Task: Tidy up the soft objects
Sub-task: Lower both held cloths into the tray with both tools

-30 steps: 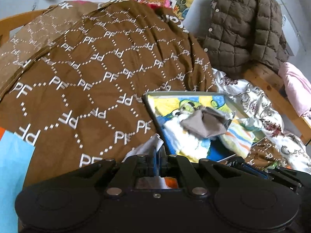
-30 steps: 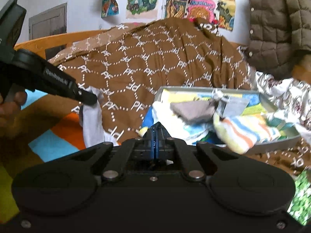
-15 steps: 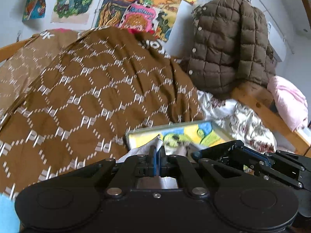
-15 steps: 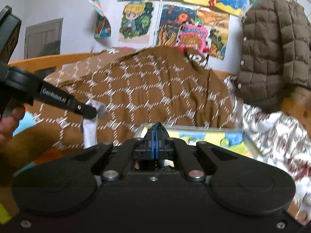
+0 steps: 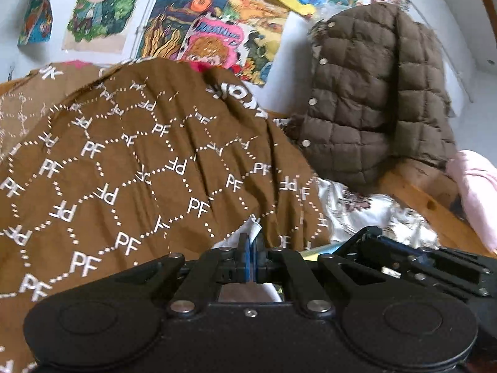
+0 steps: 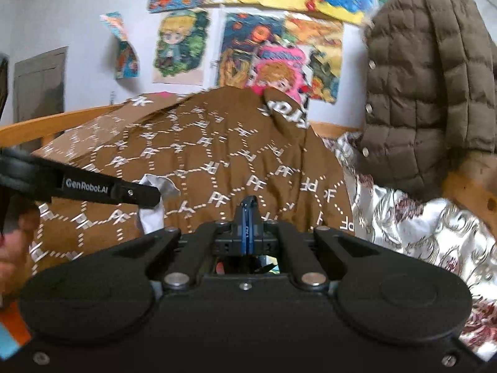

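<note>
On the bed, a brown quilt (image 5: 149, 168) printed with white "PF" letters lay heaped in a mound that filled the middle of both views. The left gripper (image 5: 251, 242) had its blue pads pressed together on a white cloth (image 5: 248, 233), a corner of which stuck up past the fingertips while more of it showed pale below the pads. In the right wrist view the same cloth (image 6: 153, 214) hung from the tip of that gripper, which reached in from the left edge in front of the quilt (image 6: 202, 161), with part of a hand (image 6: 12, 242) behind it. The right gripper (image 6: 248, 205) was closed too, its blue pads meeting; whether it pinched any cloth could not be told from either view. Seen from the left wrist, the right gripper's black body (image 5: 413, 264) lay just beside and a little ahead of the left one, at lower right. A brown puffer jacket (image 5: 376, 108) hung over a wooden rail (image 5: 413, 195) at the right, with a pink cloth (image 5: 478, 192) beyond it. Between the quilt and the rail lay a white sheet (image 6: 419, 227) with a dark red floral print. Bright cartoon posters (image 6: 270, 59) covered the pale wall behind, somewhat blurred.
</note>
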